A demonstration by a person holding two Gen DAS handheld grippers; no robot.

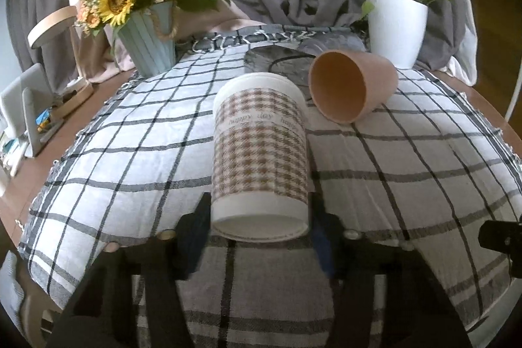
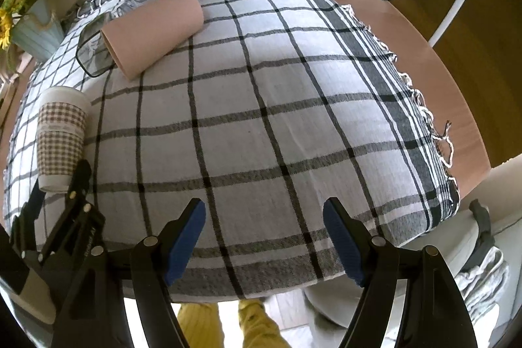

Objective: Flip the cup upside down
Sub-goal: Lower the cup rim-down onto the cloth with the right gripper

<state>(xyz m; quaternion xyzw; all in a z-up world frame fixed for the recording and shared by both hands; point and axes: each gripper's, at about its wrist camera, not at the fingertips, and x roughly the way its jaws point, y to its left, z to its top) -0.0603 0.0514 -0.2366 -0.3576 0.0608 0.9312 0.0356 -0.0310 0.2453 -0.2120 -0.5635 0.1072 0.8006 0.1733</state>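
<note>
The checked tablecloth [image 2: 261, 119] covers most of the table, and your patterned cup [image 1: 259, 152] sits over the middle of it, nearer the front edge. It's caught in your left gripper [image 1: 257, 237], fingers clamped on either side of its base end. The base faces the camera and the wider rim points away toward the far edge, so I'd say you're partway through the turn: grabbed and tipped, but not yet set down rim-first. What's left is finishing the rotation and placing it.

Your right gripper [image 2: 264, 237] hangs over the front edge with its blue pads wide apart, holding nothing.

A plain tan cup [image 1: 352, 85] lies on its side toward the far edge, untouched.

Writing: the band on the patterned cup reads "happy day", repeating around it.
</note>
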